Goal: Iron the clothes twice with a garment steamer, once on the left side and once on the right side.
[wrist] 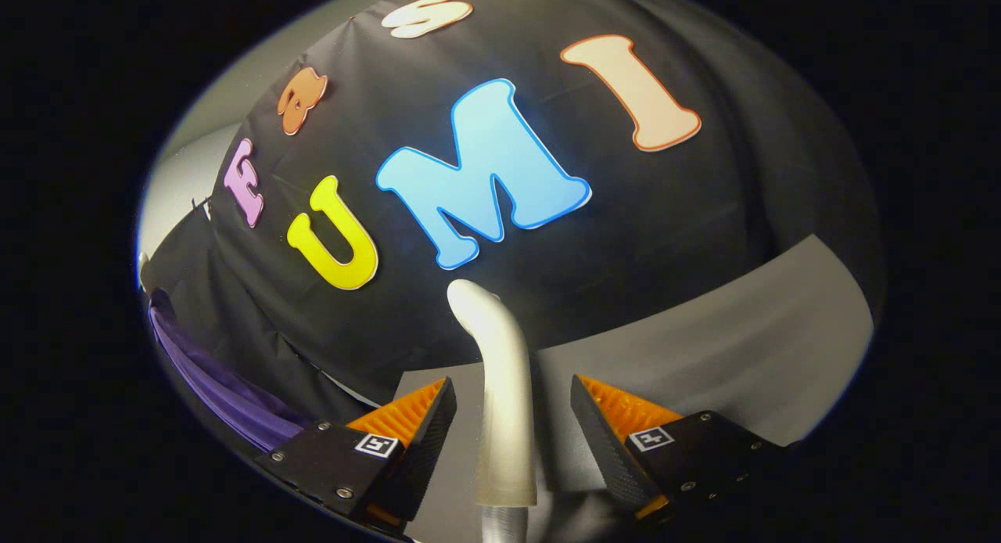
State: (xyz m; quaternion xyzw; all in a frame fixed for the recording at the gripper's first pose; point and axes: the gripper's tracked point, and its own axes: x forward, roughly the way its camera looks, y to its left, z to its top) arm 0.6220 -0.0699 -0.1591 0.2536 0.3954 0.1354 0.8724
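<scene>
- Standing between my gripper's (512, 418) spread fingers, the garment steamer's handle (507, 402) is rising pale and smooth, curving over at its top; I'm judging neither finger is pressing it yet.
- I'm keeping the jaws wide, probably to straddle it before closing.
- Purple clothes (227, 394) are hanging off beside one finger, against the booth wall (704, 206).

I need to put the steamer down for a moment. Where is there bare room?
Bare grey surface lies beyond the open gripper, bordered by the black cloth wall. It is crowded between the fingers, where the steamer handle stands, and beside the purple garment.
</scene>
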